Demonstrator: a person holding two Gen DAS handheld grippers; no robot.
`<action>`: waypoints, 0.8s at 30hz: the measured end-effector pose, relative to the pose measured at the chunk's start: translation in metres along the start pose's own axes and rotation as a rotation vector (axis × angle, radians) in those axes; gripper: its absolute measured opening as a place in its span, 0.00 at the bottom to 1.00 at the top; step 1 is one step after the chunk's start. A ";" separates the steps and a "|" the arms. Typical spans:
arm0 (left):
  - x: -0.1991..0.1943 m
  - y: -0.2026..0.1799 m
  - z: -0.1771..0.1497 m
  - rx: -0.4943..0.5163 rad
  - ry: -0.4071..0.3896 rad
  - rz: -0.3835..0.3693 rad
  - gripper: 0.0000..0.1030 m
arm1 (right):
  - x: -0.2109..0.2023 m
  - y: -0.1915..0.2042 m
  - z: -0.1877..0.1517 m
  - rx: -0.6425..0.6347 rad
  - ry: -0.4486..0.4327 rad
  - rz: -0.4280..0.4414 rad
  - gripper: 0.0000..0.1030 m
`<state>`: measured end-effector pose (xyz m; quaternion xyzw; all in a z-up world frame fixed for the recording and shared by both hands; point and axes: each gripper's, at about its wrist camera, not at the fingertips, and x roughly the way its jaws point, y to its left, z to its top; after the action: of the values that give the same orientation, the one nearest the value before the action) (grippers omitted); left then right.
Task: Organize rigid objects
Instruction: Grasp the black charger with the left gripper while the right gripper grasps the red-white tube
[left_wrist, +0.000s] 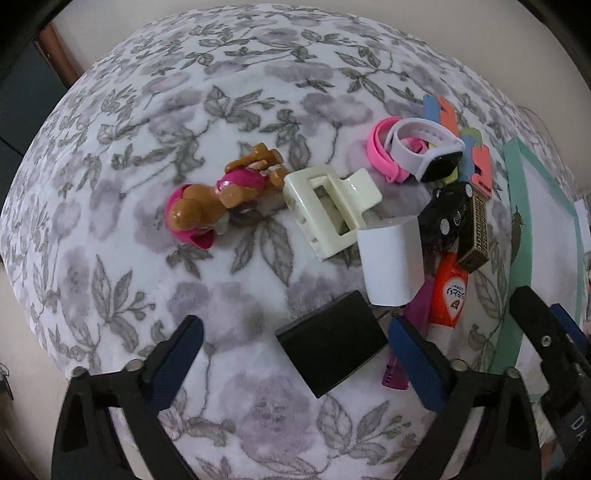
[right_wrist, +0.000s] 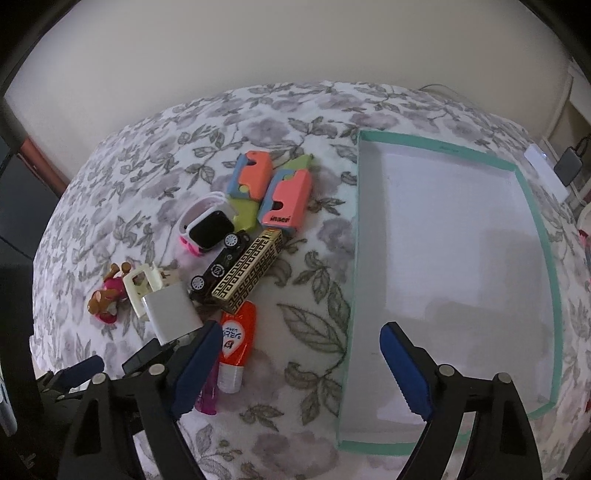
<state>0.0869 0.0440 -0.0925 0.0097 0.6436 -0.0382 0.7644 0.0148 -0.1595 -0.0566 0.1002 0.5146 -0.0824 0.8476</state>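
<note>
Both grippers hang low over a plush blanket (left_wrist: 110, 147) printed with grey leaves and flowers, soft pile all the way across. The left gripper (left_wrist: 295, 354) stands with jaws spread wide, its blue ribbed pads either side of a matte black block (left_wrist: 332, 347) with square edges, neither pad touching it. Just beyond lies a glossy white charger cube (left_wrist: 391, 258), rounded at the corners, leaning against a cream plastic hair claw (left_wrist: 328, 206). Left of that, a hard plastic pup figure (left_wrist: 218, 199) in pink and brown lies on its side. The right gripper (right_wrist: 295, 365) is released too, nothing between its pads but blanket and the near edge of a shallow white tray (right_wrist: 554, 295) with a mint-green rim. Crowding the left pad: an orange squeeze tube (right_wrist: 236, 343) and a purple piece (right_wrist: 208, 398) partly hidden behind it. Farther up, a black toy car (right_wrist: 218, 266), a gold-patterned box (right_wrist: 251, 269), a white watch (right_wrist: 207, 221) and coral cases (right_wrist: 288, 199) lie heaped together.
</note>
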 end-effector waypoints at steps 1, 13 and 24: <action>0.000 -0.002 0.000 0.001 0.001 -0.013 0.88 | 0.001 0.002 0.000 -0.004 0.002 0.006 0.86; -0.011 -0.019 -0.006 0.062 -0.037 -0.013 0.60 | 0.022 0.022 -0.001 -0.012 0.060 0.126 0.53; -0.017 0.015 -0.002 -0.013 -0.051 -0.002 0.59 | 0.046 0.037 -0.010 -0.076 0.102 0.113 0.42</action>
<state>0.0830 0.0602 -0.0765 0.0032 0.6240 -0.0352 0.7806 0.0360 -0.1224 -0.0988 0.1009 0.5535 -0.0095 0.8266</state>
